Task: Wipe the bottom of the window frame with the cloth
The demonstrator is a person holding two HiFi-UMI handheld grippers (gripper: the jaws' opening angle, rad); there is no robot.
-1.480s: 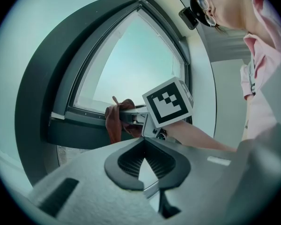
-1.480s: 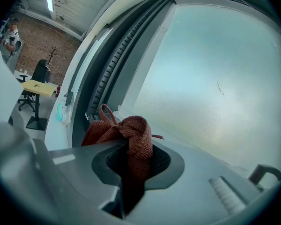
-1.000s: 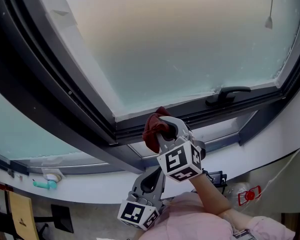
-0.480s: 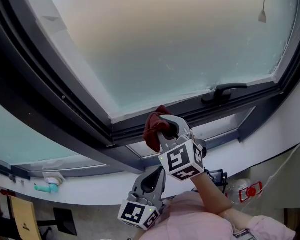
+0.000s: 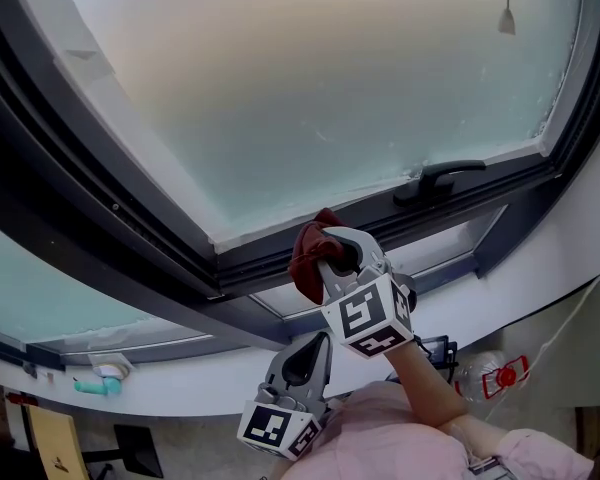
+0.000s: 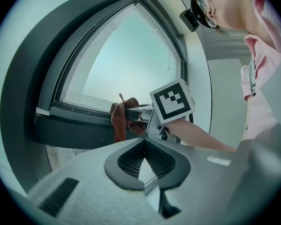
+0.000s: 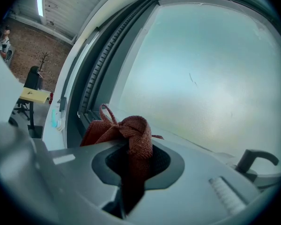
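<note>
The dark red woven cloth is bunched and clamped between the jaws of our right gripper, with a loose tail hanging below them. In the right gripper view the cloth fills the gap between the two pads and bulges out beyond the tips. It lies against the bottom rail of the dark grey window frame, just under the lower edge of the frosted glass pane and to the left of the black lever handle.

Our left gripper hangs lower and nearer to us, apart from the frame. Its jaws are drawn together at the tips with nothing between them, as the left gripper view shows. The same view also shows the right gripper pushing the cloth onto the rail.

Below the frame runs a white sill, with a small turquoise object lying on it at far left. A thin cord with a small weight hangs in front of the glass at upper right. A pink sleeve shows at the near edge.
</note>
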